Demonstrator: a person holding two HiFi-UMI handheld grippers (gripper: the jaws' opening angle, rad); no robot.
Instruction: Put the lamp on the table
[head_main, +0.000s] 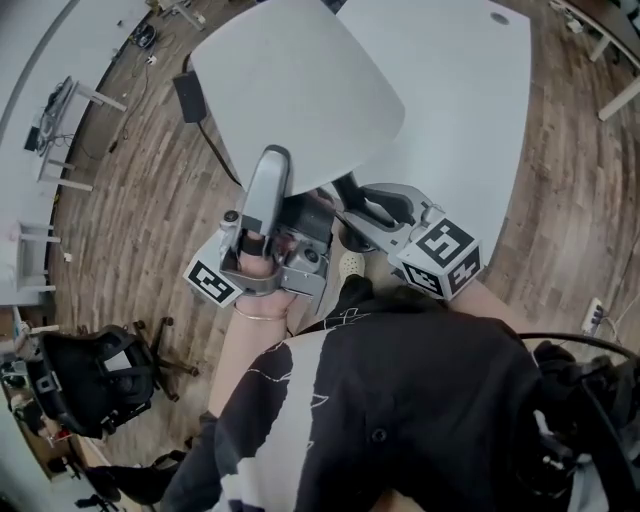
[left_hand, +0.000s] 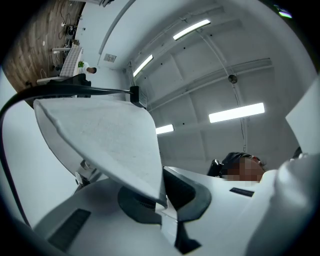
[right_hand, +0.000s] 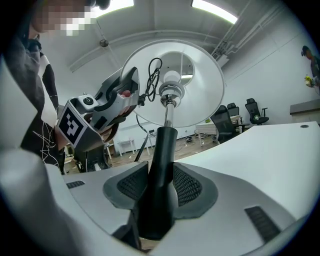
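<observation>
The big white bench (head_main: 470, 90) lies in front of me. The lamp (head_main: 290, 90) is not on the bench yet. I hold it up in the air, just beside the near edge of the bench. Its wide white cone shade (right_hand: 200, 85) is the biggest part, and it tilts.

My right gripper (right_hand: 159, 187) has its jaws spread wide. They press on both sides of the thick black lamp stem (right_hand: 161, 165). My left gripper (left_hand: 162, 200) has its jaws almost fully closed, pinching the thin rim of the shade. A thin black cord (right_hand: 152, 75) loops next to the small white bulb (right_hand: 171, 77).

I think the right jaws should carry the weight. The left jaws should only steady the shade, because a thin rim like that could bend if I pull on it. I should bring the lamp well in from the edge of the bench and turn the stem straight up.

I cannot see the foot of the lamp, so I should go down slowly until it sits flat. The cord must not catch on the edge of the bench. I should let go of the shade first, then the stem, and only when the lamp stands by itself.
</observation>
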